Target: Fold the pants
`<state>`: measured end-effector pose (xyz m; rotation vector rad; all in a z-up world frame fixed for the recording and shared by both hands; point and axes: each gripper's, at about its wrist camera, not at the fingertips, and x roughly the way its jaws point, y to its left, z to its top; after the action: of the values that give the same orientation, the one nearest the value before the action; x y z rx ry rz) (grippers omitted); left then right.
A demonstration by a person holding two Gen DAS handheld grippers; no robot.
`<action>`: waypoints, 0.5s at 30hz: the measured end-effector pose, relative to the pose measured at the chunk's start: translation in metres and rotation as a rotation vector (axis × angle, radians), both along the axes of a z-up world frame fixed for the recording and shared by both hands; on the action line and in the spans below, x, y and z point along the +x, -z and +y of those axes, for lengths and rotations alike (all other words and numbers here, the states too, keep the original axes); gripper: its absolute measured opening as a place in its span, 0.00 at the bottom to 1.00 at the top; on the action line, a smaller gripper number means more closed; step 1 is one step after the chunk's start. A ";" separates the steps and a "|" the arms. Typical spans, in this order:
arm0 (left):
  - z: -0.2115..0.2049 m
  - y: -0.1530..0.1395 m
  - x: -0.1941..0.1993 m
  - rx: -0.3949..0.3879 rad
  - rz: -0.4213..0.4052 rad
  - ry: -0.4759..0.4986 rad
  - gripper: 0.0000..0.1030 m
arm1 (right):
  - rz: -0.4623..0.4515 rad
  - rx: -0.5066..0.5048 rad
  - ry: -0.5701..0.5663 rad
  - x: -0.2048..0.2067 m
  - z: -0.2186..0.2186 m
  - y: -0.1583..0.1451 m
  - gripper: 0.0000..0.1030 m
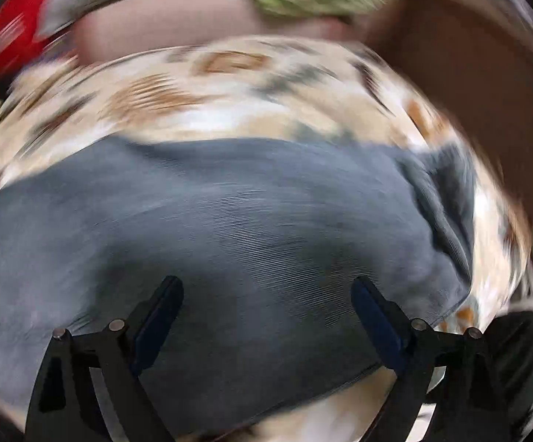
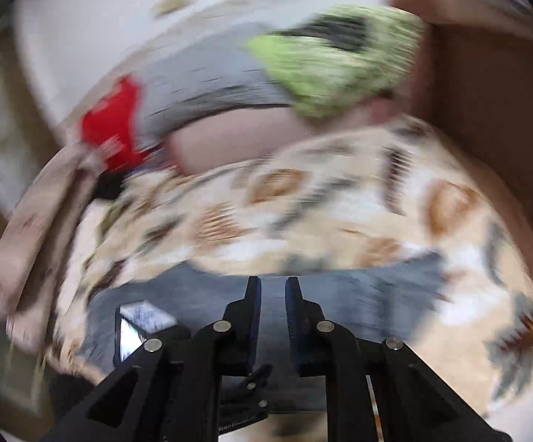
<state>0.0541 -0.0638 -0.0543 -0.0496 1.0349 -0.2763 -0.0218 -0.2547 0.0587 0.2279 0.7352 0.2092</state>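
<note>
Grey pants [image 1: 251, 221] lie spread over a bed sheet with a brown, grey and cream pattern [image 1: 229, 110]. My left gripper [image 1: 266, 291] hovers over the middle of the pants, jaws wide apart and nothing between them. In the right wrist view only the far strip of the pants [image 2: 377, 287] shows past the fingers. My right gripper [image 2: 273, 287] has its pads nearly together, and a narrow band of grey cloth runs down the gap between them. Both views are smeared by motion.
At the head of the bed lie a lime-green bundle [image 2: 340, 70], a grey cloth [image 2: 207, 84] and a red item [image 2: 115, 125]. A brown wooden board [image 2: 494, 118] borders the bed on the right. Something small and shiny [image 2: 133, 331] sits at the left of my right gripper.
</note>
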 end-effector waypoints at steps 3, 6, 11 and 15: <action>0.059 -0.005 -0.015 -0.002 -0.002 -0.142 0.90 | 0.041 0.033 -0.116 -0.002 0.044 0.025 0.15; 0.085 -0.006 -0.021 -0.011 -0.007 -0.197 0.89 | 0.102 0.005 -0.015 -0.010 0.029 0.064 0.16; 0.036 -0.010 -0.005 0.013 -0.048 -0.083 0.89 | 0.225 -0.123 0.419 -0.019 -0.076 0.086 0.82; -0.007 -0.002 -0.006 0.033 -0.050 0.027 0.89 | 0.230 -0.262 0.419 -0.012 -0.085 0.075 0.82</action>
<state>0.0485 -0.0711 -0.0522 0.0015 0.9904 -0.2838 -0.0342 -0.3393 -0.0165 0.1522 0.9158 -0.3153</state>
